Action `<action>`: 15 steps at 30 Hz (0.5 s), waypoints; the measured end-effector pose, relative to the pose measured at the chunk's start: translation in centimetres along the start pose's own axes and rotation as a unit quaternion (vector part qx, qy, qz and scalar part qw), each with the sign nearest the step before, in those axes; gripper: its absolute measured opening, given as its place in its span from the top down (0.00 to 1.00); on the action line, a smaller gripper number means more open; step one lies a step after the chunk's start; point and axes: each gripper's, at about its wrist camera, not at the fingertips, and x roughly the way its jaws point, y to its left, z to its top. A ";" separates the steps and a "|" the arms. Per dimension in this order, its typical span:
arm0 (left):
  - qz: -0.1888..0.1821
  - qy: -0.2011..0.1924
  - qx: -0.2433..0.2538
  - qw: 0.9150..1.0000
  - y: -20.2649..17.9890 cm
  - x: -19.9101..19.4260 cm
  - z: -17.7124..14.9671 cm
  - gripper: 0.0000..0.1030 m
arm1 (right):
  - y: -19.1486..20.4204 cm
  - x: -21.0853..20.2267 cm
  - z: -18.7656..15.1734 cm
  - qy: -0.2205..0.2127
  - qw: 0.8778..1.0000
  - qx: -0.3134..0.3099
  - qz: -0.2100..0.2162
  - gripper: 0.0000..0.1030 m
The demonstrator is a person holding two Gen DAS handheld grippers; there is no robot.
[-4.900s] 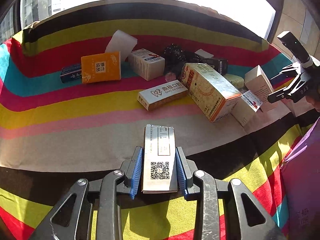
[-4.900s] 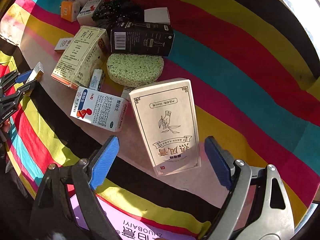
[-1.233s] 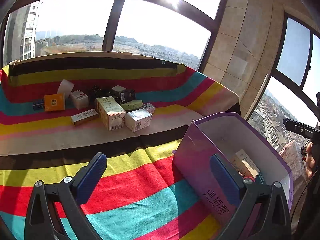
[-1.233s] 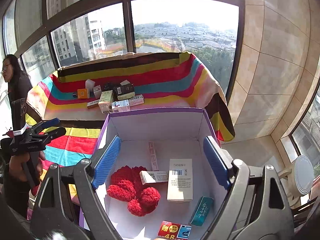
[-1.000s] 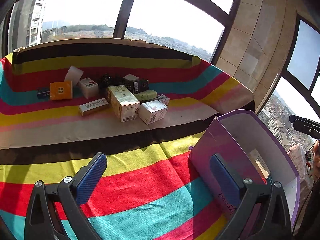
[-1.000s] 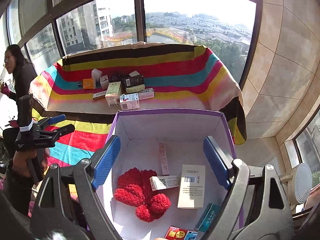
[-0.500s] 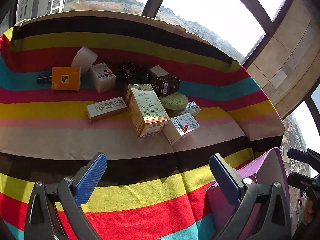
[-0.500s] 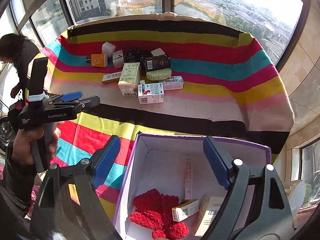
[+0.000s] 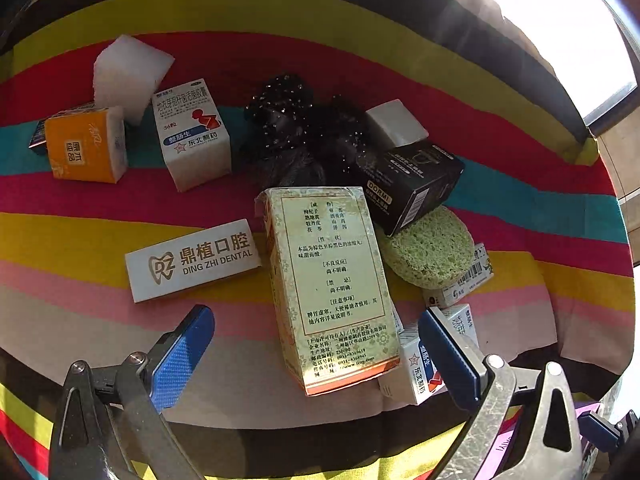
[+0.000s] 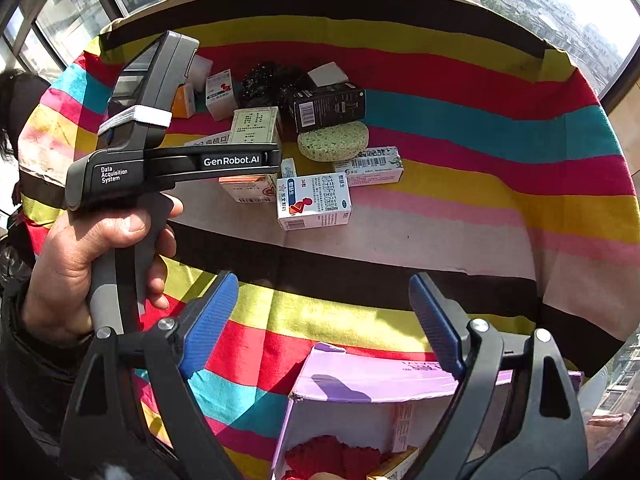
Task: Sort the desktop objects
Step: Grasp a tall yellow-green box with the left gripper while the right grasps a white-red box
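Left gripper (image 9: pixel 316 354) wide open, empty, straddling tall cream-gold cardboard medicine box (image 9: pixel 332 292) at frame centre. Right gripper (image 10: pixel 324 316) also spread, empty, above purple cardboard bin (image 10: pixel 360 384), lower frame. Risk: right pad snags white-blue carton (image 9: pixel 424 364) touching box, dragging both.

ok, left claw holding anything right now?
No. In the left wrist view the left claw is wide open, its blue pads apart on either side of the tall yellow box and not touching it.
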 end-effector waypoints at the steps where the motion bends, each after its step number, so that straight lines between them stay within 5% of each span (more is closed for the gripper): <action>1: 0.007 0.002 0.015 1.000 -0.3 0.3 0.0 0.14 | 0.2 0.4 0.3 0.006 1.000 -0.003 -0.004 0.14; 2: 0.021 -0.005 0.030 0.999 -0.5 0.4 -0.1 0.34 | 0.5 0.9 0.5 0.013 1.000 -0.008 -0.008 0.14; 4: 0.027 -0.014 0.034 0.999 -0.1 -0.1 -0.5 0.47 | 0.8 1.6 1.1 0.023 1.000 -0.014 -0.008 0.13; 15: -0.067 -0.069 0.028 0.995 6.7 -6.1 -5.6 0.51 | 2.6 7.4 4.7 0.098 0.995 -0.018 -0.014 0.11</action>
